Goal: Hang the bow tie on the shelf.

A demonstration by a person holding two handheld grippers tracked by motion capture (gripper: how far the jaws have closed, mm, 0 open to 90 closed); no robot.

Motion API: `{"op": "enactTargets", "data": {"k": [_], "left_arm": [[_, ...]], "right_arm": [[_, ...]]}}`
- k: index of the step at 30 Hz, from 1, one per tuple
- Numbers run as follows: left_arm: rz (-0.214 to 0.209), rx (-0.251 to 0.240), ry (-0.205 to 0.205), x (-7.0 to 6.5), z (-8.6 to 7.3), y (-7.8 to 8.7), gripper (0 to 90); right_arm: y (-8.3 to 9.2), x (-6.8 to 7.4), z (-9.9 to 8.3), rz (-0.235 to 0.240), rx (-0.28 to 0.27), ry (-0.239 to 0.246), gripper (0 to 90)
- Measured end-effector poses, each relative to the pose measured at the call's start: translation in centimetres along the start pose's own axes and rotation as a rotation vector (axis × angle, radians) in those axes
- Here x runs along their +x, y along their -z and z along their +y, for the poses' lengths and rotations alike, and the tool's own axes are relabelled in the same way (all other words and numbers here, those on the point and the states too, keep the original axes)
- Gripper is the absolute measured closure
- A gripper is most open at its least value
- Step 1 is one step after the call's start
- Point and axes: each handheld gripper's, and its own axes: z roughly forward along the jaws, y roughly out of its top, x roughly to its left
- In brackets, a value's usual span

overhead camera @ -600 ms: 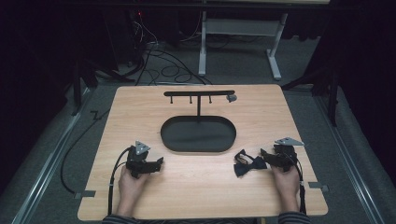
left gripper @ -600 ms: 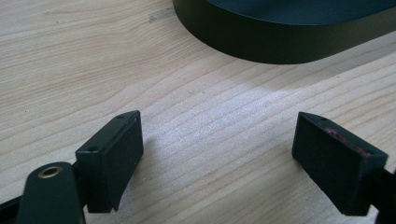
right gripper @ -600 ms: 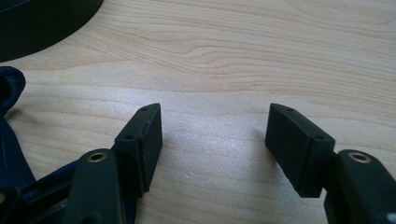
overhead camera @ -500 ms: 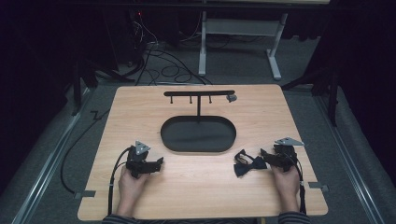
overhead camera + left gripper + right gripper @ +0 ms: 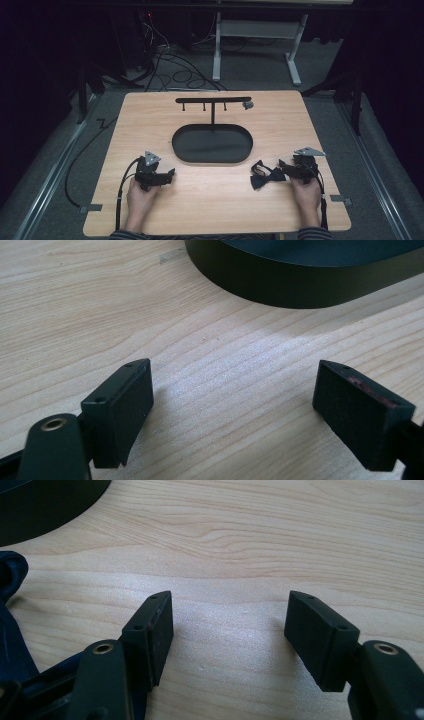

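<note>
A dark blue bow tie (image 5: 263, 176) lies on the wooden table (image 5: 210, 200), just left of my right gripper (image 5: 284, 168). In the right gripper view that gripper (image 5: 230, 630) stands open over bare wood, with the bow tie's fabric (image 5: 10, 630) beside its left jaw and outside the gap. My left gripper (image 5: 169, 176) rests at the front left; in the left gripper view it (image 5: 235, 405) is open with nothing between its pads. A black oval tray (image 5: 212, 143) sits mid-table. Behind the tray rises a black T-shaped rack (image 5: 212, 100) with small hooks.
A small grey piece (image 5: 247, 105) hangs at the rack's right end. The tray's wall shows close ahead of the left gripper (image 5: 300, 285) and at the far left of the right gripper view (image 5: 45, 505). Cables and a desk frame (image 5: 255, 35) lie beyond the table.
</note>
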Motion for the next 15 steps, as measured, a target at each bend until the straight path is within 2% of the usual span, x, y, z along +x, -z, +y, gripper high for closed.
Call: {"op": "enactTargets", "data": {"k": [15], "left_arm": [[0.002, 0.000, 0.001, -0.02, 0.00, 0.01, 16.8]], "right_arm": [[0.00, 0.02, 0.01, 0.003, 0.000, 0.000, 38.1]]}}
